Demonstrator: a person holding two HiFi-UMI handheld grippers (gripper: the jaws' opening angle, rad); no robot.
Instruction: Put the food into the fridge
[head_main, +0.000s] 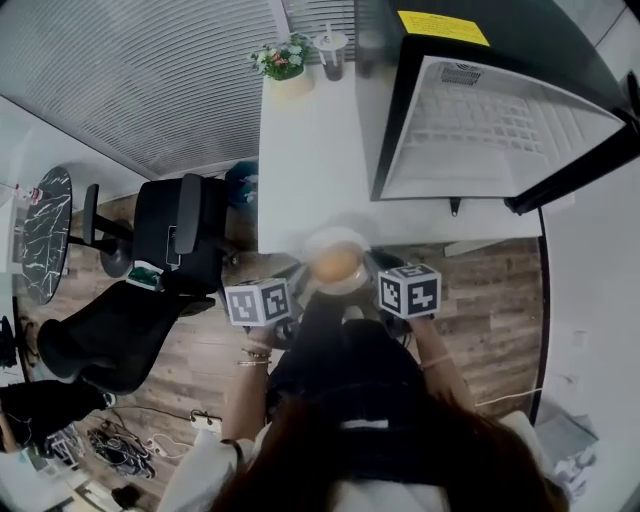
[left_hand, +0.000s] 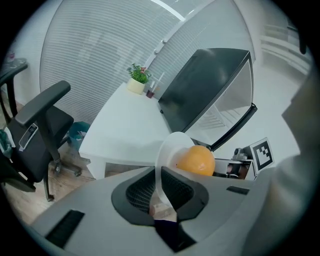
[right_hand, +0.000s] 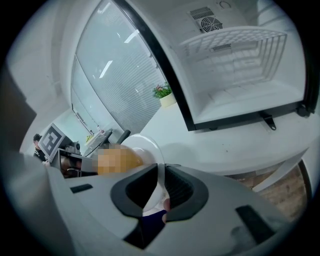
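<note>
Closest to the lens, the person's dark hair (head_main: 400, 455) is filling the bottom of the head view, with both forearms reaching forward. Off to the left, a black office chair (head_main: 175, 235) is standing on the wood floor. Next, the left gripper (left_hand: 159, 182) is pinching one rim of a white plate (left_hand: 172, 145), its jaws pressing on the thin edge. An orange (left_hand: 196, 160) is sitting on that plate, which is being held in the air near the front edge of the white table (head_main: 310, 160). On the other side, the right gripper (right_hand: 161, 185) is clamping the opposite rim the same way. Farther right, the fridge (head_main: 500, 130) is standing open on the table, showing a wire shelf (right_hand: 235, 45), while a potted plant (head_main: 283, 60) and a cup (head_main: 332, 52) are sitting at the table's far end.
</note>
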